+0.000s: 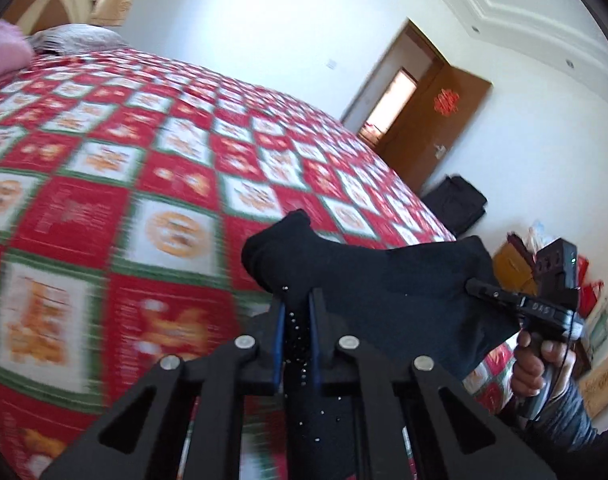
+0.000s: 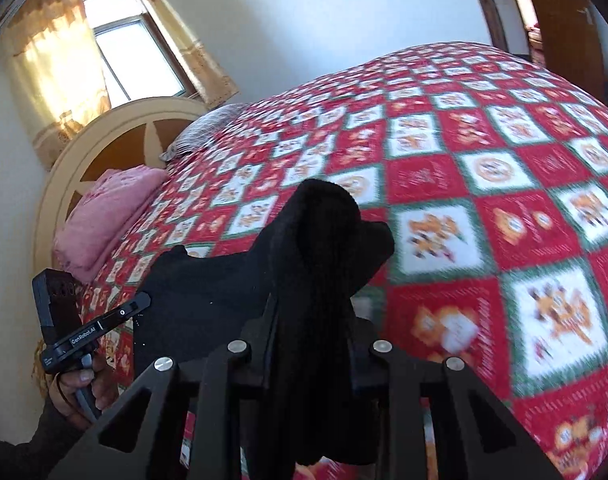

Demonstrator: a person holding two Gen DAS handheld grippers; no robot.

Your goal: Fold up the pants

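1. We hold the left gripper (image 1: pixel 296 308) with its fingers clamped on a fold of the black pants (image 1: pixel 383 272); the cloth fills the narrow gap between the blue pads.
2. We hold the right gripper (image 2: pixel 311 320) with its fingers closed on another bunched part of the pants (image 2: pixel 323 232), which hang down past them.
3. The pants stretch between our 2 grippers, lifted above the bed (image 1: pixel 124 160); motion blur softens the quilt's pattern.
4. The quilt (image 2: pixel 483 152) is checked in red, white and green.
5. Farther off, a pink pillow (image 2: pixel 104 216) lies against the headboard (image 2: pixel 116 140).
6. Beyond it is a curtained window (image 2: pixel 136 52); the other way, a brown door (image 1: pixel 435 128) stands open.
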